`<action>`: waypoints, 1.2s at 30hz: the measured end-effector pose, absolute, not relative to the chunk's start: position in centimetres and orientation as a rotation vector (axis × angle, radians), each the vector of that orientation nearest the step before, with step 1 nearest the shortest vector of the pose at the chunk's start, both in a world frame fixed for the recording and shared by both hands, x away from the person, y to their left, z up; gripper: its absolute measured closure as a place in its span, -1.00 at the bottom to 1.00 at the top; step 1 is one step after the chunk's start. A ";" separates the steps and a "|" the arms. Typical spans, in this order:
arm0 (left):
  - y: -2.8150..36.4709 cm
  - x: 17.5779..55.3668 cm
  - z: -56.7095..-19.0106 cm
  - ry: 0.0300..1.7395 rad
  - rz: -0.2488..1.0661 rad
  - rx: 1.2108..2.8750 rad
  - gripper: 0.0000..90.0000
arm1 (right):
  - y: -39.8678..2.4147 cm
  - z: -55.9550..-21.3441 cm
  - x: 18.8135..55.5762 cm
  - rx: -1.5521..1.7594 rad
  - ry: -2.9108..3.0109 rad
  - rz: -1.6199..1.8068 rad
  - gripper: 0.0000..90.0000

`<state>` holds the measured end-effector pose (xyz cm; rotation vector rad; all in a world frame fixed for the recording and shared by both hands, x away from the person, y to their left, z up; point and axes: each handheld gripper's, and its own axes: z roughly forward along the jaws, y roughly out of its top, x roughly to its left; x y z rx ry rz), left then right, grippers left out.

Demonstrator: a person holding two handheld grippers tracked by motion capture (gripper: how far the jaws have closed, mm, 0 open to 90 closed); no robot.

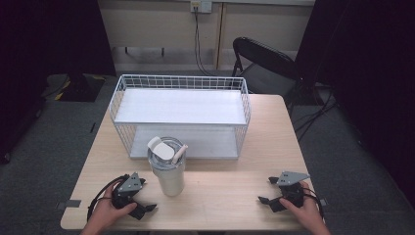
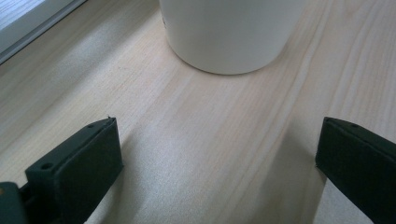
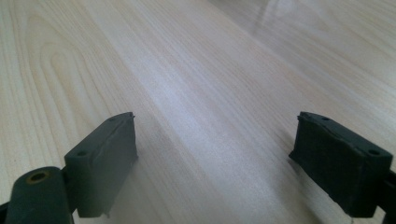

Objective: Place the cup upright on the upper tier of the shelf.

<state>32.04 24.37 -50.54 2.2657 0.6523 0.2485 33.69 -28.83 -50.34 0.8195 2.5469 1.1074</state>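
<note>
We look down from above the near edge of the table (image 1: 230,196), our left gripper camera sits low, close to the tumbler (image 2: 229,32) base, our right gripper camera skims bare tabletop, all three share the wood.

My left gripper (image 1: 145,198) rests on the table (image 1: 230,196) just beside the tumbler (image 1: 167,169), jaws spread wide with bare wood between them; the tumbler's base (image 2: 229,32) stands straight ahead, blocking forward travel. The wire basket (image 1: 181,115) stands close behind the tumbler, walling off the far half of the table, with a narrow strip of wood between the two. My right gripper (image 1: 269,191), jaws also wide apart, faces open tabletop (image 3: 196,93). The stretch of table between tumbler and right gripper is free for passage.
</note>
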 end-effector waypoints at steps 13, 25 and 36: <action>24.1 32.2 -50.1 0.649 0.239 2.290 -0.80 | -28.8 -50.3 33.7 0.819 2.548 1.109 -0.71; 24.1 32.2 -49.0 0.681 0.213 2.249 -0.64 | -28.8 -50.3 33.7 0.819 2.548 1.109 -0.71; 23.4 32.2 -47.1 0.699 0.161 2.152 -0.64 | -28.8 -50.3 33.7 0.819 2.548 1.109 -0.71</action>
